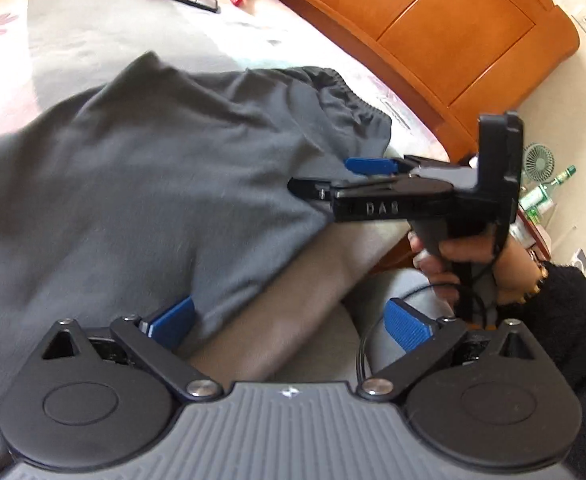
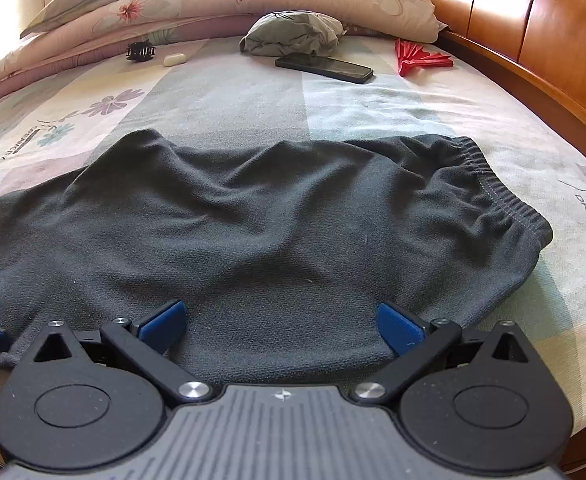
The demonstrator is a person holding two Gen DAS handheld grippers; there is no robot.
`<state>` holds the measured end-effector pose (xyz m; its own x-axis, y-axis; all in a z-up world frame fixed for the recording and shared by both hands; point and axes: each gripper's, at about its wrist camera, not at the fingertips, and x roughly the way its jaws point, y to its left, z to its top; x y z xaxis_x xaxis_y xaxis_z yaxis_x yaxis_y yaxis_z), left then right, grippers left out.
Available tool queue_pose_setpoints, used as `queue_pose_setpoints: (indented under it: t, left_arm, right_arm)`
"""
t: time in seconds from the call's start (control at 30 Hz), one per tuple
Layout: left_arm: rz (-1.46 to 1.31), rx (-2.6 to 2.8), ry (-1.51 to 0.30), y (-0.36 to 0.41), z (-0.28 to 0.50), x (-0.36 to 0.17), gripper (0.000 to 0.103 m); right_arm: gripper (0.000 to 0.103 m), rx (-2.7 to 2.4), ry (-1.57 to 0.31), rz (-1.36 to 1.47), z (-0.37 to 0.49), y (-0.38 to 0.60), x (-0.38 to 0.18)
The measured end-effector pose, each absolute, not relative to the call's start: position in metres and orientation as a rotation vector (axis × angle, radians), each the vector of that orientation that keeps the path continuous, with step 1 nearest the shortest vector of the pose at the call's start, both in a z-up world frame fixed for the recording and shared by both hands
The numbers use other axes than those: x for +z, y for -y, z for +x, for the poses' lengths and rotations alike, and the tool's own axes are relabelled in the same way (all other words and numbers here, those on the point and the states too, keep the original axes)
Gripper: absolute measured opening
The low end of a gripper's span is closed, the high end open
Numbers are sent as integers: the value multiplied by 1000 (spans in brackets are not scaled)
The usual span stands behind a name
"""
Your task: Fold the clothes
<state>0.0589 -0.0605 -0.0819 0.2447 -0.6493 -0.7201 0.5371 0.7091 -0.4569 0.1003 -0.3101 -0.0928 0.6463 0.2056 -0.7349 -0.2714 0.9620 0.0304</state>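
Note:
Dark grey shorts (image 2: 277,216) lie spread on the floral bed sheet (image 2: 393,104), with the elastic waistband (image 2: 505,200) at the right. My right gripper (image 2: 281,326) is open and wide, low over the near hem, both blue pads (image 2: 397,328) apart with cloth lying under the gap. In the left wrist view the same shorts (image 1: 153,184) fill the left side. There the right gripper (image 1: 325,178) shows side-on at the shorts' edge, held by a hand (image 1: 465,256). My left gripper (image 1: 289,324) is open at the cloth's near corner, its left pad (image 1: 173,320) beside the fabric.
At the back of the bed lie a black phone (image 2: 325,68), a red folding fan (image 2: 421,60), a bundled grey-green cloth (image 2: 293,36), a hair claw (image 2: 141,52) and folded quilts (image 2: 213,0). The wooden headboard (image 2: 533,20) runs along the right. A small desk fan (image 1: 537,160) and bottles stand beside the bed.

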Motion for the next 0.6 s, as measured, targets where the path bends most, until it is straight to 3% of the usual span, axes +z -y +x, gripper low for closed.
queue_pose_setpoints:
  t: [0.23, 0.4, 0.6]
  left_arm:
    - [-2, -865, -913, 96, 86, -59, 101]
    - [8, -895, -990, 115, 93, -83, 100]
    - [-95, -847, -1021, 80, 74, -78, 101]
  right_arm:
    - [103, 275, -824, -77, 101, 311, -93]
    - [103, 280, -824, -73, 101, 312, -93]
    - [103, 327, -802, -45, 98, 318, -81]
